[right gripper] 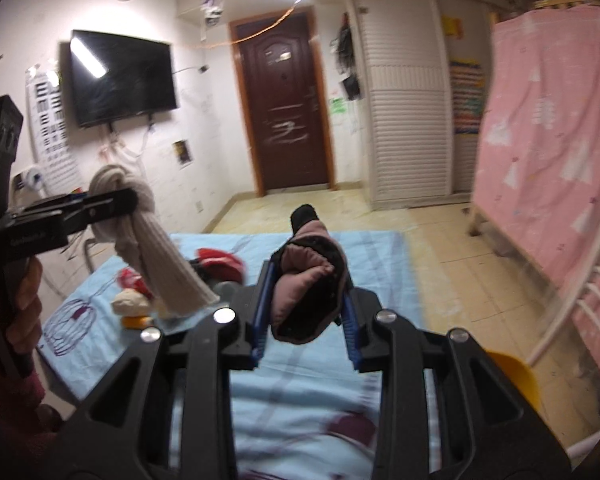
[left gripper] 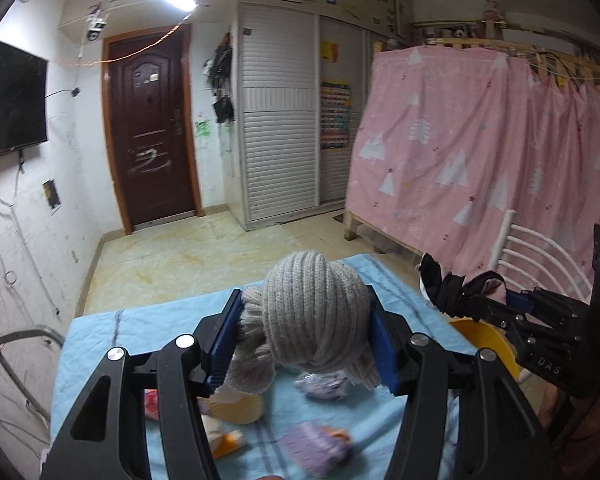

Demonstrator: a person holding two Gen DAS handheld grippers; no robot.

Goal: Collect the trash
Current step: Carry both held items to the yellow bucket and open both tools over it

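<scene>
My left gripper has its jaws shut tight on a grey knit scarf. It is bunched up in a knot and lifted off the blue sheet. My right gripper has its jaws shut on a soft pink and black thing, maybe a glove or a slipper. I cannot tell which. It is up in the air too.

So I hold one thing in each hand. I think the job is only partly done. Neither thing is put away yet, and I see no trash bag or bin for sure. There is a yellow thing just beside the sheet on my right. It could be a tub or a seat, I cannot tell.

More stuff is left on the sheet. Below the scarf there is a cream round thing, an orange bit, a purple packet and a crinkly wrapper. They are blurry. From my right side I also see a red thing and a pale lump near the scarf.

Writing: the right gripper has "DAS" on its side. The left gripper has a small word on it too, but it is too blurry to read. The wall chart next to the TV has rows of marks, too small to read.
</scene>
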